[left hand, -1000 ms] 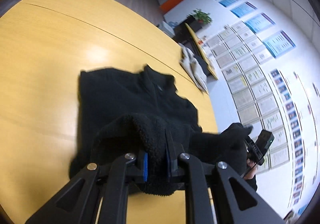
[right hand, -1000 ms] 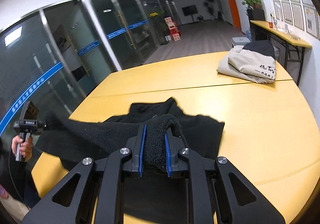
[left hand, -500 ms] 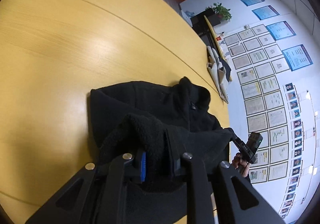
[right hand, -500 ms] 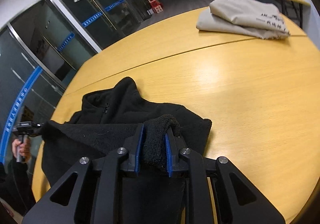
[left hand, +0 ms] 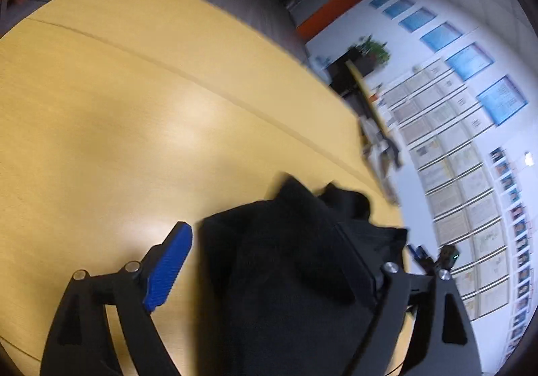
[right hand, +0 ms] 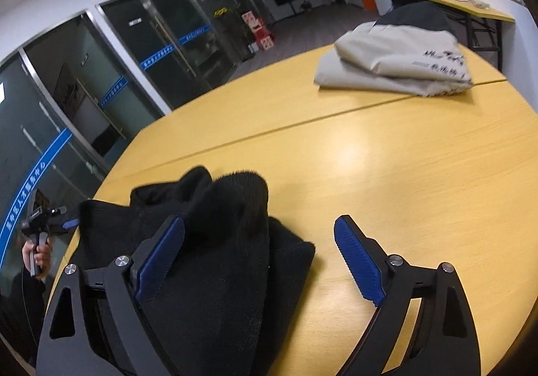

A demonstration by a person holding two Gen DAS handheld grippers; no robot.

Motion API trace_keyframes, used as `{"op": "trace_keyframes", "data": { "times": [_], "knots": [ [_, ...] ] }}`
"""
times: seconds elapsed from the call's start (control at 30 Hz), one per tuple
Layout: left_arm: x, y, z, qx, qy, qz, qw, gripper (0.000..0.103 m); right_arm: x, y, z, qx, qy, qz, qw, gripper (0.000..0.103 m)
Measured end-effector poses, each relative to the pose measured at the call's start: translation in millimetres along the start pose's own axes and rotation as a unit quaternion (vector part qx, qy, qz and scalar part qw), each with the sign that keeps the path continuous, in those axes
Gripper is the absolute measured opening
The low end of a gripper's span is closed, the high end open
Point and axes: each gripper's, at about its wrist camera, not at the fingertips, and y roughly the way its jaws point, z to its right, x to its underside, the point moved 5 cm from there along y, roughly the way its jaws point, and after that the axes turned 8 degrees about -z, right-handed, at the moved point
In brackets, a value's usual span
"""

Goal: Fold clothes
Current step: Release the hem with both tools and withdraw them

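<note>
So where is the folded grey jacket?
In the right wrist view, the folded grey jacket lies at the far right of the yellow wooden table, beyond the black fleece.

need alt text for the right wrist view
The right gripper hangs with jaws wide open over a black fleece garment lying bunched on a yellow wooden table. A folded beige garment sits at the table's far side, with glass office doors behind.
</note>
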Motion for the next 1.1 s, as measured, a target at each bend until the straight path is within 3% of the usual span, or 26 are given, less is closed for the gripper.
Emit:
{"op": "trace_keyframes", "data": {
  "times": [0.2,0.23,0.27,0.3,0.33,0.5,0.6,0.67,0.8,0.87,0.93,0.97,1.03,1.1],
  "knots": [
    [-4.3,49.8,-12.4,-0.005,-0.009,-0.038,0.9992,0.084,6.6,38.6,5.9,0.013,0.006,-0.037,0.999,0.088],
    [-8.1,54.0,-11.9,0.000,-0.010,-0.035,0.9993,0.075,7.3,41.2,5.7,0.010,0.005,-0.037,0.999,0.072],
    [-12.2,57.6,-11.2,0.006,-0.010,-0.030,0.9995,0.065,7.9,43.0,4.0,0.009,0.000,-0.036,0.999,0.043],
    [-14.5,59.5,-9.6,0.004,-0.006,-0.028,0.9996,0.038,7.7,44.3,1.6,0.011,-0.008,-0.037,0.999,0.024],
    [-16.4,61.0,-6.6,-0.001,0.002,-0.028,0.9996,0.020,7.3,44.0,-1.7,0.017,-0.018,-0.035,0.999,0.007],
    [-19.3,55.5,2.5,-0.027,0.042,-0.017,0.9986,0.012,3.7,26.1,-1.8,0.040,-0.026,0.003,0.999,0.006],
    [-22.0,55.7,-3.6,-0.028,0.035,-0.009,0.9989,0.013,10.9,39.5,22.6,0.059,0.008,-0.025,0.998,0.004],
    [-21.2,62.1,-4.9,-0.044,0.041,-0.015,0.9981,0.015,17.6,49.4,30.5,0.070,0.021,-0.045,0.996,0.004],
    [-18.0,53.9,3.2,-0.075,0.062,0.000,0.9953,0.027,17.9,38.8,27.7,0.092,0.027,-0.035,0.995,0.009],
    [-19.6,33.6,10.0,-0.072,0.066,0.030,0.9948,0.028,12.6,23.3,24.2,0.118,0.026,-0.025,0.992,0.022],
    [-17.2,17.9,23.7,-0.057,0.084,0.042,0.9939,0.033,8.0,4.1,5.8,0.134,0.002,-0.008,0.991,0.029],
    [-12.5,18.2,36.2,-0.055,0.107,0.043,0.9918,0.037,6.4,-5.6,-10.3,0.131,-0.016,0.003,0.991,0.038],
    [-2.1,20.7,62.5,-0.053,0.154,0.044,0.9856,0.062,6.4,-15.0,-48.0,0.103,-0.049,0.020,0.993,0.056],
    [8.5,36.0,79.5,-0.071,0.194,0.032,0.9779,0.065,12.8,-4.5,-84.8,0.076,-0.078,0.011,0.994,0.062]
  ]
}}
